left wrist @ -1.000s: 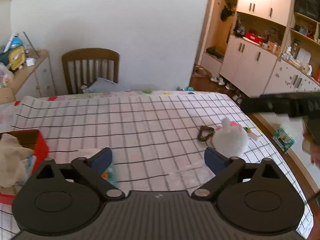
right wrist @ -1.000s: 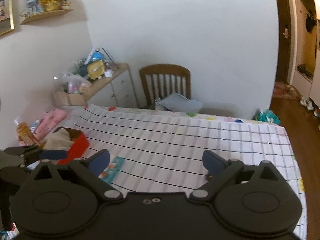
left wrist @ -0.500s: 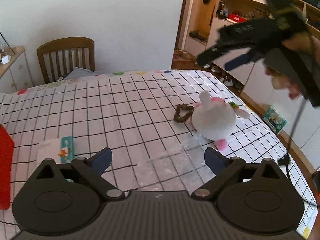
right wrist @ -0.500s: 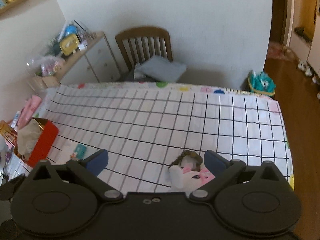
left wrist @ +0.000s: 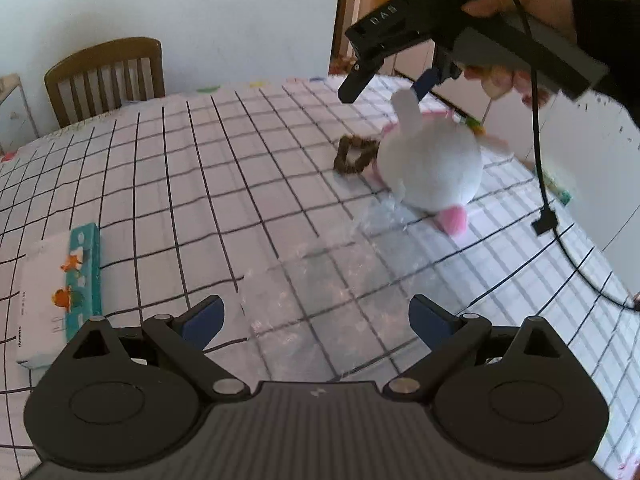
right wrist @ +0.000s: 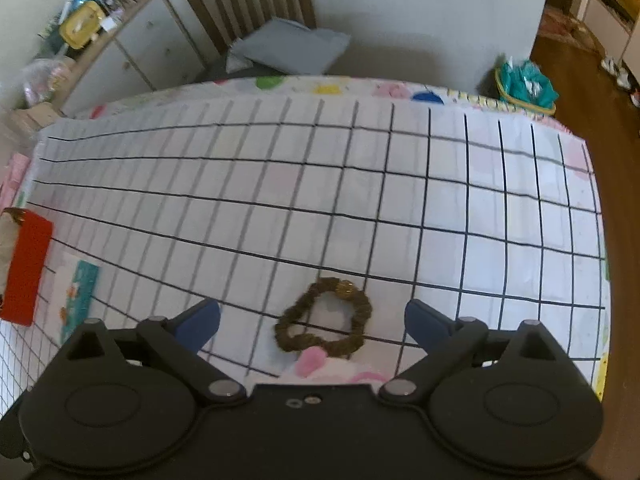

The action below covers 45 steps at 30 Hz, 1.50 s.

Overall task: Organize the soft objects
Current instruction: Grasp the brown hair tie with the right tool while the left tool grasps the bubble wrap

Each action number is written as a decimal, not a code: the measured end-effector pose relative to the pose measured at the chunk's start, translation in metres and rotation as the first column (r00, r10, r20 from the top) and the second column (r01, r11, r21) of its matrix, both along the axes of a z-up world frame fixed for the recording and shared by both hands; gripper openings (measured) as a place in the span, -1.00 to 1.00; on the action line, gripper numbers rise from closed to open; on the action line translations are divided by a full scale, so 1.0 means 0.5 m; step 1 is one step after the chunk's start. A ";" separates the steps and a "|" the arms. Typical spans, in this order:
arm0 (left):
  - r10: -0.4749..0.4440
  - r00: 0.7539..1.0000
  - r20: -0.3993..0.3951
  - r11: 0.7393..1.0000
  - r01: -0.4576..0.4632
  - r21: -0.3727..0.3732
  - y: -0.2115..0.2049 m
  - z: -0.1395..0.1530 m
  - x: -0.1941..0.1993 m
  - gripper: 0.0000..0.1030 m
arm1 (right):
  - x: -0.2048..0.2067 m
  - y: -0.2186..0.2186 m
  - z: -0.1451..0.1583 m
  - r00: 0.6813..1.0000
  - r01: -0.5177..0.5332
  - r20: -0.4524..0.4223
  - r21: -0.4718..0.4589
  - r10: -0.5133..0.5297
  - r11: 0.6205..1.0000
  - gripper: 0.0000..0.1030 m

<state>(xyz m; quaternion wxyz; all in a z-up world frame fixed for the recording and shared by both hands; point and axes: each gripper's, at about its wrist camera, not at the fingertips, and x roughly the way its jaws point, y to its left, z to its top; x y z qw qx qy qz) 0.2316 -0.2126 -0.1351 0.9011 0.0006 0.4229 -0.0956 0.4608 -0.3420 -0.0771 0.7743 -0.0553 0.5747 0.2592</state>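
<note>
Well inboard: plush rabbit [left wrist: 430, 164]; scrunchie [right wrist: 324, 320].

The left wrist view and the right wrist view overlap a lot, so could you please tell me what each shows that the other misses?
Only the left wrist view shows the right gripper from outside, above the white plush toy, and clear crinkled plastic. Only the right wrist view shows the red box and grey cushion. Both show the brown scrunchie, tissue pack and checked tablecloth.
</note>
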 end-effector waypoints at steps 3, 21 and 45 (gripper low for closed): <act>-0.009 1.000 -0.026 1.000 0.009 0.001 -0.002 -0.020 0.009 0.93 | 0.020 -0.002 -0.025 0.999 0.022 -0.030 -0.013 -0.023 1.000 0.83; -0.104 0.993 -0.060 0.989 0.110 0.099 -0.036 -0.076 0.031 0.93 | 0.075 -0.003 -0.107 0.989 0.005 -0.145 -0.079 -0.017 0.997 0.26; -0.054 0.998 0.038 0.997 0.052 0.062 -0.034 -0.069 0.100 -0.71 | 0.008 0.029 -0.095 0.998 -0.066 0.016 -0.111 0.069 0.992 -0.86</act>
